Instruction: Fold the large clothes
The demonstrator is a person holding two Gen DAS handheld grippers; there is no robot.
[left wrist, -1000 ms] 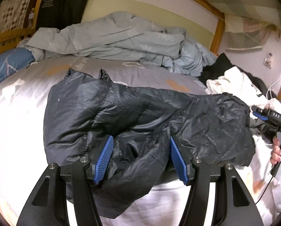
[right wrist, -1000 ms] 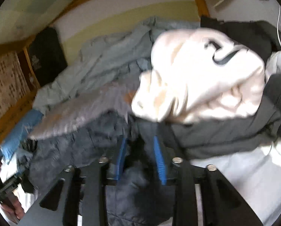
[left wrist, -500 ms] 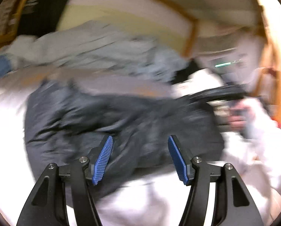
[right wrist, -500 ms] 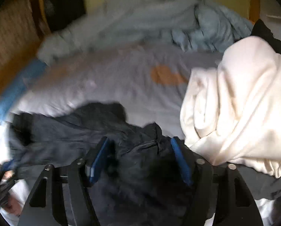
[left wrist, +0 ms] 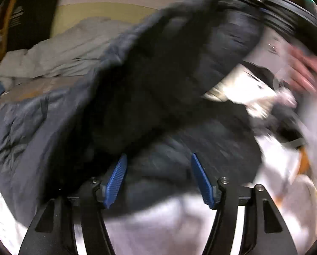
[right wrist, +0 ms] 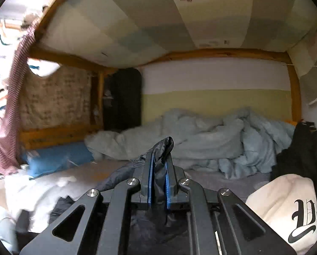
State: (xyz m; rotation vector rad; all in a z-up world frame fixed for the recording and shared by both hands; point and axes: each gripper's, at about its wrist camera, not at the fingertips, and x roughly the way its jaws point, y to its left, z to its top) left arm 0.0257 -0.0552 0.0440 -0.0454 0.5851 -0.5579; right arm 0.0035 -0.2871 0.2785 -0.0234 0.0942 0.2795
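A dark puffy jacket (left wrist: 137, 85) lies across the bed. One side of it is lifted high and sweeps across the blurred left wrist view. My left gripper (left wrist: 158, 157) is open low over the jacket's near edge, its blue pads apart and pressing on nothing. In the right wrist view my right gripper (right wrist: 159, 157) is raised and about level. Its jaws are closing, and a fold of the jacket (right wrist: 164, 146) is pinched between the pads and sticks up past them. That right gripper (left wrist: 286, 10) and a hand (left wrist: 303, 70) show blurred at the upper right of the left wrist view.
A crumpled light blue duvet (right wrist: 201, 144) is piled along the far wall, with a blue pillow (right wrist: 56, 159) at the left. A cream hoodie (right wrist: 281, 208) and black clothes (right wrist: 303, 148) lie at the right. Wooden bed posts (right wrist: 294, 97) and an upper bunk close in overhead.
My right gripper has shut on the jacket's edge and risen, tilting up to level. The jacket's right side has swung up and over. The left gripper has shifted sideways, still open.
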